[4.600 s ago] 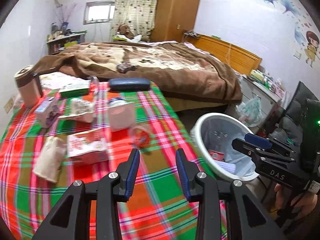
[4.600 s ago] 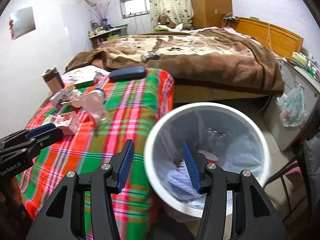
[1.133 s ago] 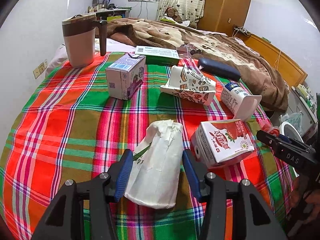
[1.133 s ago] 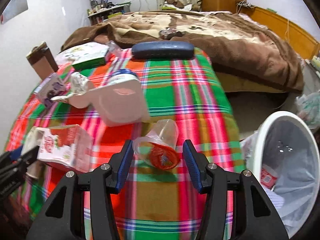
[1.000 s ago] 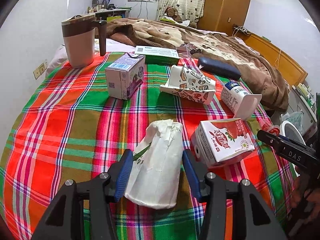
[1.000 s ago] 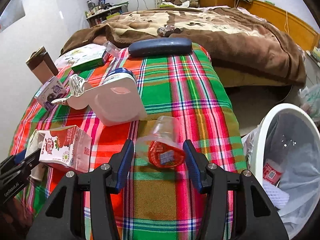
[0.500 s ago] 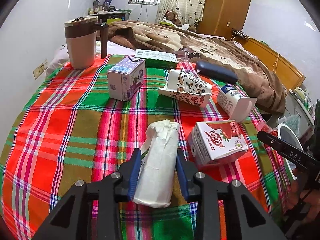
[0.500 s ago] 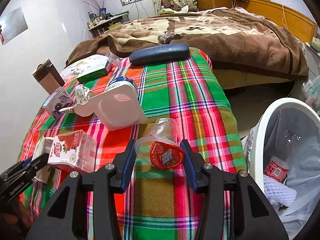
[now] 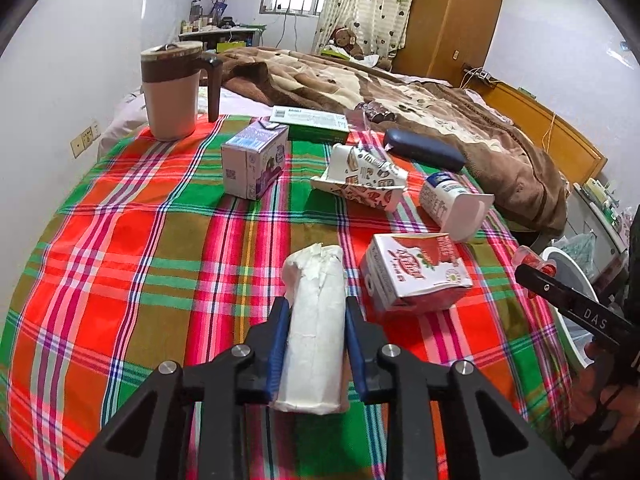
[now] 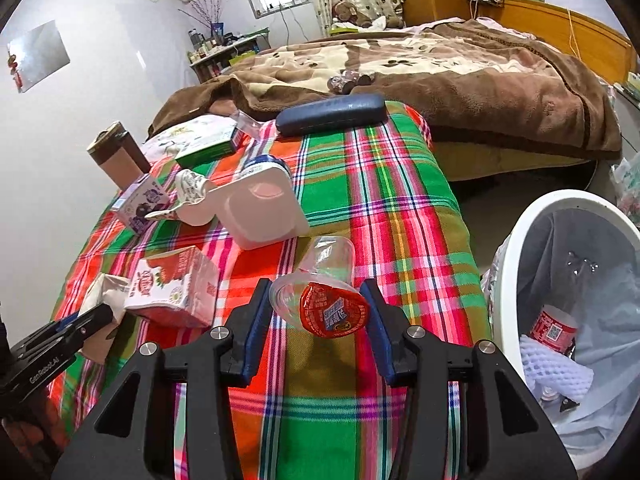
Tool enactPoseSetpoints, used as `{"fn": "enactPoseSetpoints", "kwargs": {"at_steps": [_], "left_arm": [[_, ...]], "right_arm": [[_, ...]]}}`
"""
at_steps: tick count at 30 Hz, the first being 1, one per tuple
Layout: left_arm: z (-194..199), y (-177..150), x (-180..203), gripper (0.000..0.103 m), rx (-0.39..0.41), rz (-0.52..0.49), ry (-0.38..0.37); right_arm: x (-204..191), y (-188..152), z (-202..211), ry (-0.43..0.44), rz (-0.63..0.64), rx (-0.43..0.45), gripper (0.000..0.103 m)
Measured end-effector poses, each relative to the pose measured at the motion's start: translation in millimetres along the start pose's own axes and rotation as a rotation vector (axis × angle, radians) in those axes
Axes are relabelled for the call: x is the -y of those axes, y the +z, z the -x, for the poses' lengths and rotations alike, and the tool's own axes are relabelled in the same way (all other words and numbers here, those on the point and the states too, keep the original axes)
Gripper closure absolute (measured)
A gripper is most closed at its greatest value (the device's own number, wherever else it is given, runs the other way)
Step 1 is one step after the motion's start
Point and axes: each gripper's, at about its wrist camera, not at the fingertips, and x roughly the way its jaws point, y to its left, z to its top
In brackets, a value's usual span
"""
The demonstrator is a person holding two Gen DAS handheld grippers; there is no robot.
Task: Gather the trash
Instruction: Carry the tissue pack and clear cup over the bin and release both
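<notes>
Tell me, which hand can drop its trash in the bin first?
Probably the right. The right gripper has the plastic cup between its fingers, and the bin sits just beside it. The left gripper, holding the white packet, is farther away.

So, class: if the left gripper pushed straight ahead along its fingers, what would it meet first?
The left gripper already clamps a white paper bag. Straight ahead is bare tablecloth, then probably the patterned carton; depth is unclear.

Plaid-covered table (image 9: 120, 240) strewn with cartons and cups

From the left wrist view: lidded mug (image 9: 172, 88) at 11 o'clock, purple carton (image 9: 254, 160) and green box (image 9: 316, 124) toward 12, crushed paper cup (image 9: 360, 180), yogurt cup (image 9: 452, 204), strawberry carton (image 9: 412, 272) at 3, dark case (image 9: 424, 152) at 1.
</notes>
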Motion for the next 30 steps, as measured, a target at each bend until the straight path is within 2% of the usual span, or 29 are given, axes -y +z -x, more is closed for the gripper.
{"fn": "enactPoseSetpoints", "kwargs": {"at_steps": [13,19,30], "left_arm": [[38.2,1.0,43.2,0.075,0.054,-0.061,-0.063],[50.8,3.9,80.8,0.075,0.078,-0.112,-0.116],[51.1,-1.0,159.2,0.075,0.076,-0.205,-0.221]], "right_arm": [[5.0,-7.4,32.4,0.017,0.042,0.032,0.057],[21.3,-7.4,58.2,0.015,0.037,0.075,0.057],[69.8,-10.9,94.5,-0.055,-0.004,0.123,0.057]]}}
